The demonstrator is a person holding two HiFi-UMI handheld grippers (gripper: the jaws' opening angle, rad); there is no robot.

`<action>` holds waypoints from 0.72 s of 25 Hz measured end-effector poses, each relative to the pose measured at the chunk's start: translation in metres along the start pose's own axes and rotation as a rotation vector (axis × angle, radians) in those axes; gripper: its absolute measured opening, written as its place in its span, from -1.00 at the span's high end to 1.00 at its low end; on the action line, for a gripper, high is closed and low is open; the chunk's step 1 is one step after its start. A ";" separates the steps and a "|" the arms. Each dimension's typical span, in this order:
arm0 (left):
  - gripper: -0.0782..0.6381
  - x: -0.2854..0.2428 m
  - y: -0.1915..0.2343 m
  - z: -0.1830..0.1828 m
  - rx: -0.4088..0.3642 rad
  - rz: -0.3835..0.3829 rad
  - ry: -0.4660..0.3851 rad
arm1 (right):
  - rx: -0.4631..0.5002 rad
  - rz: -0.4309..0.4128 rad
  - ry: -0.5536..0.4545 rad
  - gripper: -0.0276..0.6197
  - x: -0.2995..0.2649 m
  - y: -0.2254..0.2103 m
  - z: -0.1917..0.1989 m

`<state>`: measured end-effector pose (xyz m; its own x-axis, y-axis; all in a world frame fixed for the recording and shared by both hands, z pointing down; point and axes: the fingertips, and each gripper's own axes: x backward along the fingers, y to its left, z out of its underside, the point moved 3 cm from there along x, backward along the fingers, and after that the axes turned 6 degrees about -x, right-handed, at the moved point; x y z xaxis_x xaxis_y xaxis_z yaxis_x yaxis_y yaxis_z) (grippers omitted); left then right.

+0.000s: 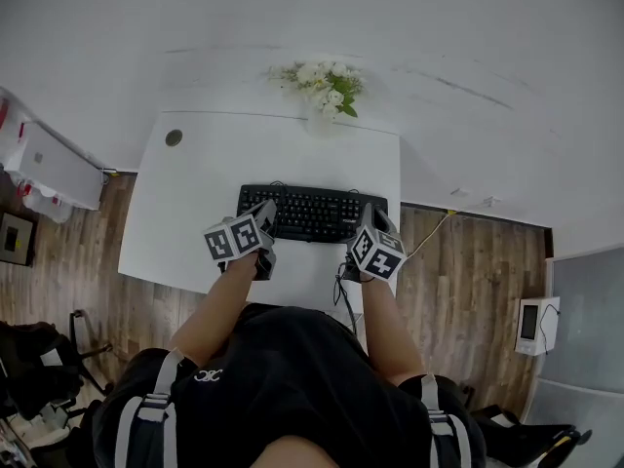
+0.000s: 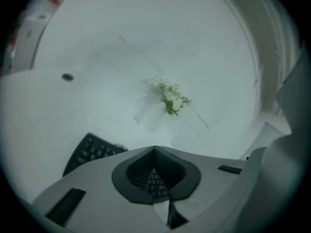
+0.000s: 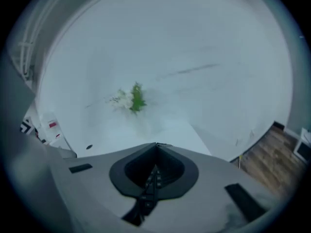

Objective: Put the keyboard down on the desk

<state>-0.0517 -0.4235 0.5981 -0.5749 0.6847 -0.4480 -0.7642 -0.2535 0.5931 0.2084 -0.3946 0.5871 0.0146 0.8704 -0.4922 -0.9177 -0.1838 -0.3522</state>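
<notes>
Black keyboard (image 1: 312, 213) lies flat near the front of the white counter (image 1: 195, 183) in the head view, with white flowers (image 1: 324, 86) standing at the far edge. The left gripper (image 1: 265, 209) sits over the keyboard's left end and the right gripper (image 1: 370, 214) over its right end. Whether either one touches the keyboard cannot be told from this view.

Left gripper view: the jaws are clenched tip to tip with nothing pinched between them. Keys show past them, below and to the left, on the counter.

Right gripper view: the jaws are likewise clenched and empty, with a strip of keys visible beneath them.

Judged from these views, the keyboard is already set down and let go. What is left is at most clearing the grippers away.
</notes>
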 end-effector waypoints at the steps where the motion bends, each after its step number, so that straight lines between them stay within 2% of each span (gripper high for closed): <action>1: 0.78 0.004 -0.011 -0.013 -0.100 0.004 -0.039 | 0.053 -0.022 -0.055 0.91 0.005 0.013 -0.015; 5: 0.78 0.026 -0.059 -0.057 -0.425 0.026 -0.194 | 0.182 -0.115 -0.280 0.91 0.036 0.057 -0.071; 8: 0.78 0.047 -0.091 -0.081 -0.625 0.010 -0.300 | 0.262 -0.188 -0.440 0.91 0.068 0.086 -0.106; 10: 0.78 0.059 -0.108 -0.093 -0.724 0.004 -0.356 | 0.276 -0.227 -0.505 0.91 0.085 0.098 -0.123; 15: 0.78 0.079 -0.134 -0.103 -0.837 0.008 -0.431 | 0.257 -0.329 -0.555 0.91 0.111 0.111 -0.139; 18: 0.78 0.080 -0.135 -0.101 -0.838 0.013 -0.433 | 0.251 -0.342 -0.547 0.91 0.114 0.111 -0.134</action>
<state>-0.0239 -0.4035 0.4144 -0.5549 0.8299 -0.0578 -0.8165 -0.5566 -0.1531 0.1618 -0.3766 0.3852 0.1774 0.9781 0.1091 -0.9625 0.1956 -0.1883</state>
